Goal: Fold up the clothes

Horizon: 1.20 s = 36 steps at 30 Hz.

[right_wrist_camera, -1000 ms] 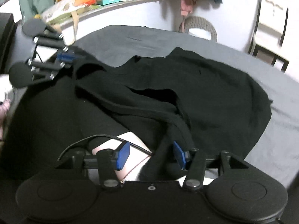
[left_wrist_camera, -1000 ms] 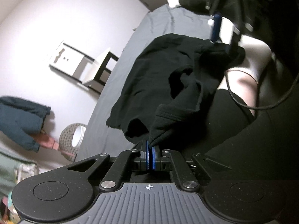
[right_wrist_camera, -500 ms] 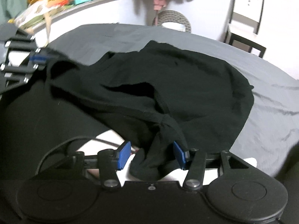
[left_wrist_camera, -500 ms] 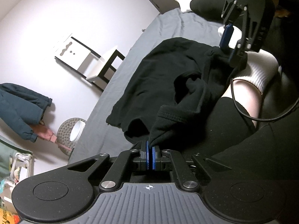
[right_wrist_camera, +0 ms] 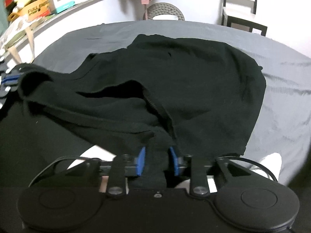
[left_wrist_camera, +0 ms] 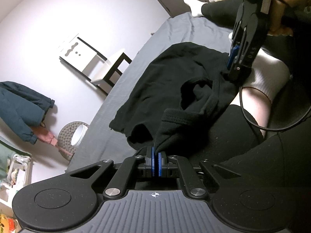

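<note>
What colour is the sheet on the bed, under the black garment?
Grey, a plain sheet; the right wrist view shows it best.

A plain black garment (right_wrist_camera: 194, 81) lies on a grey bed sheet (right_wrist_camera: 281, 104). Both black grippers (left_wrist_camera: 156, 162) (right_wrist_camera: 157, 160) have blue pads (right_wrist_camera: 141, 161). A white sock (left_wrist_camera: 268, 79), white wall (left_wrist_camera: 77, 13), teal jacket (left_wrist_camera: 19, 106).

My black sweatshirt (right_wrist_camera: 194, 81) is rumpled, mostly spread flat on the grey bed (right_wrist_camera: 287, 89), near edge lifted toward me.
</note>
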Available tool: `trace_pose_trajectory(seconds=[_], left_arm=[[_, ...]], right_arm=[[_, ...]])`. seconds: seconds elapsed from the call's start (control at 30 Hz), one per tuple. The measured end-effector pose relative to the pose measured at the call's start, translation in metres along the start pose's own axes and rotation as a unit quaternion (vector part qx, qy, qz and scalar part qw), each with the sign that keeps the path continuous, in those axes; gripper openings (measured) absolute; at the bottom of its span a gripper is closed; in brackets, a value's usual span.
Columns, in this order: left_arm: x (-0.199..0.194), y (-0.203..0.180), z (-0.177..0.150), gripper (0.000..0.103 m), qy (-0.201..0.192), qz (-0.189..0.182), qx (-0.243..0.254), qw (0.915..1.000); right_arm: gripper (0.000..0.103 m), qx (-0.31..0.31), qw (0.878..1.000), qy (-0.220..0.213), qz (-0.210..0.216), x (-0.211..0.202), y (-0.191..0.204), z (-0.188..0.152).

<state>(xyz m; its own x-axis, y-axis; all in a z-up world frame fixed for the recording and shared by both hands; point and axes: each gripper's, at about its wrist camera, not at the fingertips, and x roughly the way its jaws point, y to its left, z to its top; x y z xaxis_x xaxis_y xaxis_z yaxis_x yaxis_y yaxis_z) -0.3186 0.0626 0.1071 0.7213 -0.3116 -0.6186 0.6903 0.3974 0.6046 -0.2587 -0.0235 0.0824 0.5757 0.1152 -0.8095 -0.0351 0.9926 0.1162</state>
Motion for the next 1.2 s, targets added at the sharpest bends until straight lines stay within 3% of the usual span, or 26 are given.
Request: trace_pose_trajectory(seconds=[0.13,0.3,0.47,0.63,0.83,1.0,1.1,1.2], left_arm=[[0.0,-0.001,0.0,0.004,-0.001,-0.001,-0.006,1.0],[0.0,-0.002,-0.002,0.004,-0.002,-0.003,-0.015,0.9999],[0.002,-0.001,0.0,0.004,-0.002,-0.004,-0.015,0.9999],[0.003,-0.002,0.002,0.004,0.0,-0.004,-0.011,0.9999],[0.003,-0.003,0.003,0.004,0.003,-0.004,-0.01,0.9999],[0.003,-0.004,0.003,0.004,0.005,-0.004,-0.011,0.9999],[0.003,-0.004,0.003,0.004,0.006,-0.004,-0.011,0.9999],[0.003,-0.005,0.003,0.004,0.006,-0.004,-0.011,0.9999]], right_arm=[[0.008,-0.017,0.999,-0.006,0.051,-0.011,-0.003,0.002],[0.008,-0.037,0.984,0.001,0.174,-0.052,-0.015,-0.001],[0.012,-0.097,0.993,0.034,0.059,-0.064,-0.024,-0.008],[0.034,-0.117,0.991,0.026,0.062,-0.077,-0.006,-0.012],[0.034,-0.136,0.99,0.028,0.029,-0.073,0.016,-0.019],[0.034,-0.135,0.991,-0.004,0.016,-0.078,0.028,-0.02],[0.037,-0.131,0.99,0.011,0.05,-0.079,0.023,-0.022],[0.037,-0.139,0.988,0.055,0.033,-0.071,0.01,-0.028]])
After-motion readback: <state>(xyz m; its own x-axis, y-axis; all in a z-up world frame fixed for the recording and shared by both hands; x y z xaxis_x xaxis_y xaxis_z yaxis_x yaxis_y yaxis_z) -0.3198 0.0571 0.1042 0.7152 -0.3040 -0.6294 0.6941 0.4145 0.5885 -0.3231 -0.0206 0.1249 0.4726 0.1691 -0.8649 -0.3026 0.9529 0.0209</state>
